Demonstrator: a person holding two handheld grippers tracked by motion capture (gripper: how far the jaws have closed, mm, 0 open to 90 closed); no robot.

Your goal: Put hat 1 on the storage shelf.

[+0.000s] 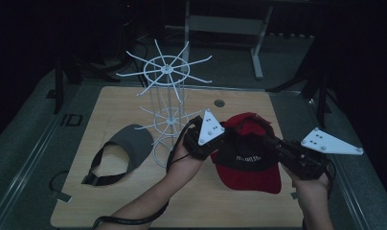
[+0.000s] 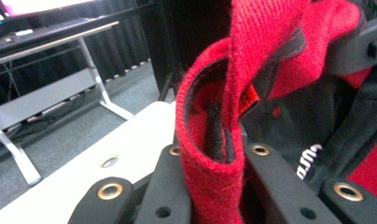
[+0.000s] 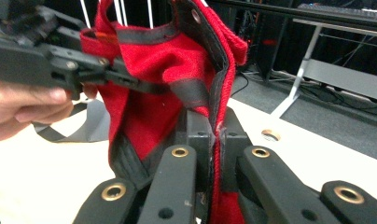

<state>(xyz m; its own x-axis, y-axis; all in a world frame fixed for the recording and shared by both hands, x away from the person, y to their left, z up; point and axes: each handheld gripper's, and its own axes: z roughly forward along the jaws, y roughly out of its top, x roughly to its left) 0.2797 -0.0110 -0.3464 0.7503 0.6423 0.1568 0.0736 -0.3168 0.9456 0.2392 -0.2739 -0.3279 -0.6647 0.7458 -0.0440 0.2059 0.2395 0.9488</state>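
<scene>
A red cap (image 1: 249, 160) with a black front panel and white lettering hangs lifted over the right half of the wooden table (image 1: 134, 201), its brim toward the person. My left gripper (image 1: 220, 130) is shut on the cap's red rim (image 2: 210, 154) from the left. My right gripper (image 1: 268, 136) is shut on the opposite edge of the rim (image 3: 217, 135). The cap's opening is stretched between them. In the right gripper view the left gripper (image 3: 126, 79) and the hand holding it show at upper left.
A white wire rack (image 1: 166, 91) with radiating hooks stands at the table's middle back, just left of my left gripper. A grey visor (image 1: 127, 146) with a black strap lies flat at the table's left. A metal grommet hole (image 1: 219, 103) sits near the far edge.
</scene>
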